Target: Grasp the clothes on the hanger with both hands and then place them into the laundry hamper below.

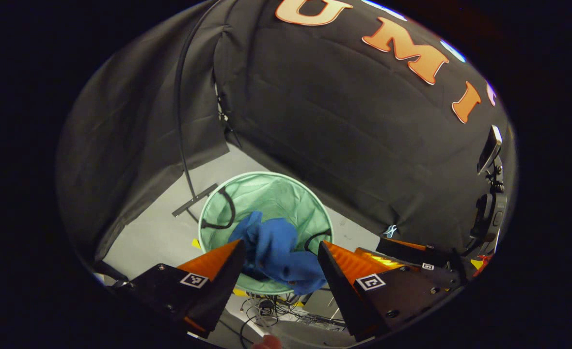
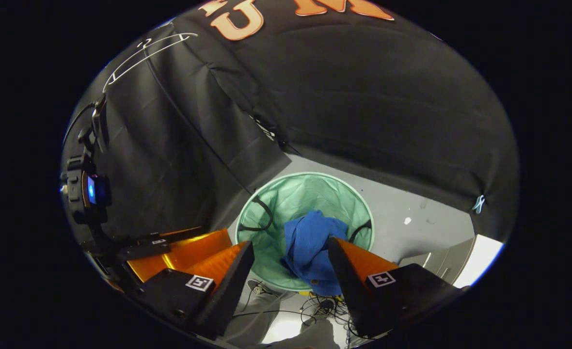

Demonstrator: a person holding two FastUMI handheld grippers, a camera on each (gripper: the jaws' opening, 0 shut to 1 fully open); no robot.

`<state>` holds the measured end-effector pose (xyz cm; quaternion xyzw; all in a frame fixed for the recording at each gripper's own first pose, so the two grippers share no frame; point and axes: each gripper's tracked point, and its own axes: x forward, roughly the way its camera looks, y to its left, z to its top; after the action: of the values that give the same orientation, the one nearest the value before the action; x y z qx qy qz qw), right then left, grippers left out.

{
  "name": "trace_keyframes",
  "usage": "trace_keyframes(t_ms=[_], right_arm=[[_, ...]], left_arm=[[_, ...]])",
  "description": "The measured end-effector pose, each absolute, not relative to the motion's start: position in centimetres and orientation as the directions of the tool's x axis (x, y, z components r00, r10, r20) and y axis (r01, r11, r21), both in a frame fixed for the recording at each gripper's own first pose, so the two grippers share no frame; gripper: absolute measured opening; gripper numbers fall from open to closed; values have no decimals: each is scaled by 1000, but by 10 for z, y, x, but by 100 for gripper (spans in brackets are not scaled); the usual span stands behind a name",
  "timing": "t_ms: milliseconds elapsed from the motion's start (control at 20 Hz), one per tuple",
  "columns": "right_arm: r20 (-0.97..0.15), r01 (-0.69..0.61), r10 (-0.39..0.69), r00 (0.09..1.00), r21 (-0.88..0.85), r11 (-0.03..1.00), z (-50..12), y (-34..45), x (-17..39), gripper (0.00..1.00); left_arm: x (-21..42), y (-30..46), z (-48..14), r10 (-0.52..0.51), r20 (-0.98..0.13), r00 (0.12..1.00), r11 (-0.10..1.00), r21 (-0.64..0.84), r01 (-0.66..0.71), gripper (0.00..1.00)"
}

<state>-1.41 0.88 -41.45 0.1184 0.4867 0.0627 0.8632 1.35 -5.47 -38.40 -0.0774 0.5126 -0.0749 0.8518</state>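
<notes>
Around the work area we list a grey floor (image 2: 412, 203), a black cable (image 1: 182, 135) running down the booth wall, a white wire hanger (image 2: 140, 53) hanging bare high on the wall, and tangled cords (image 1: 276, 310) by the hamper's near side. We hold the left gripper (image 1: 281, 254) and right gripper (image 2: 291, 252) above the round green mesh laundry hamper (image 2: 271, 232), both with fingers spread and gripping nothing. The blue garment (image 1: 276, 254) lies crumpled inside, draped over the near rim, its long axis running from hamper centre toward us.

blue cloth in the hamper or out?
Mostly in: the cloth lies bunched inside the hamper, one end draped over its near rim.
</notes>
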Motion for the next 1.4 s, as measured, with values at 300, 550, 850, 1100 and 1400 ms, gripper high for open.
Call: trace_keyframes(t_ms=[300,550,850,1100,1400], right_arm=[[-827,81,178,533,259,962,-413,-14,-15,98],[-808,83,150,569,238,968,-394,-26,-17,98],[-740,75,125,660,230,970,-336,-33,-10,98],[-634,41,107,766,215,976,-269,-33,3,98],[-407,-36,105,907,172,984,-145,-38,17,98]], left_arm=[[9,-42,-385,-183,-862,473,981,-189,35,96],[11,-27,-368,-124,-847,517,991,-131,23,96],[18,-17,-303,-102,-765,636,993,-116,20,96],[24,0,-241,-77,-678,731,991,-133,-20,96],[48,25,-119,-21,-469,883,995,-94,-26,96]])
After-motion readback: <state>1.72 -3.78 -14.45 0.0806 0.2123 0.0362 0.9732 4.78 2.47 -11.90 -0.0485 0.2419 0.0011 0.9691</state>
